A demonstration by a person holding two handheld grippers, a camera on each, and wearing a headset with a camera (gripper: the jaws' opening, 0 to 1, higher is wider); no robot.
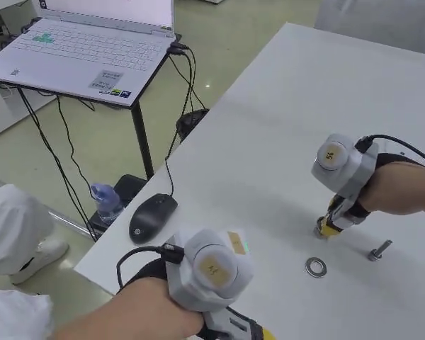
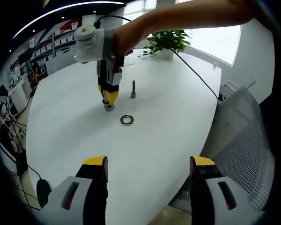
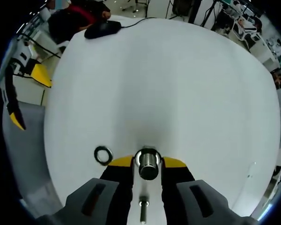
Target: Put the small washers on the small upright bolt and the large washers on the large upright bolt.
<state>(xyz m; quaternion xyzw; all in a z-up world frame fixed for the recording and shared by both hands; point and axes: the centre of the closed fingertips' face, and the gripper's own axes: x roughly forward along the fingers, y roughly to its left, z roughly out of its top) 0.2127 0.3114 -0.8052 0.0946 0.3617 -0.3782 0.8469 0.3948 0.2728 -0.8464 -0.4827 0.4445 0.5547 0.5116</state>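
Observation:
My right gripper (image 1: 324,228) points straight down over the large upright bolt (image 3: 148,169). Its jaws are shut on a large washer (image 3: 148,157) that rings the bolt's top. The same gripper appears in the left gripper view (image 2: 107,102), tip down on the table. A loose washer (image 1: 316,267) (image 2: 127,120) (image 3: 103,154) lies flat beside it. The small upright bolt (image 1: 379,249) (image 2: 133,89) (image 3: 143,204) stands a little beyond. My left gripper (image 2: 150,161) is open and holds nothing, at the table's near edge (image 1: 235,330).
A black mouse (image 1: 152,216) lies at the white table's (image 1: 283,127) left corner, its cable running off the edge. A laptop (image 1: 85,49) sits on a stand to the left, with a water bottle (image 1: 106,202) on the floor. A plant (image 2: 166,41) stands at the far end.

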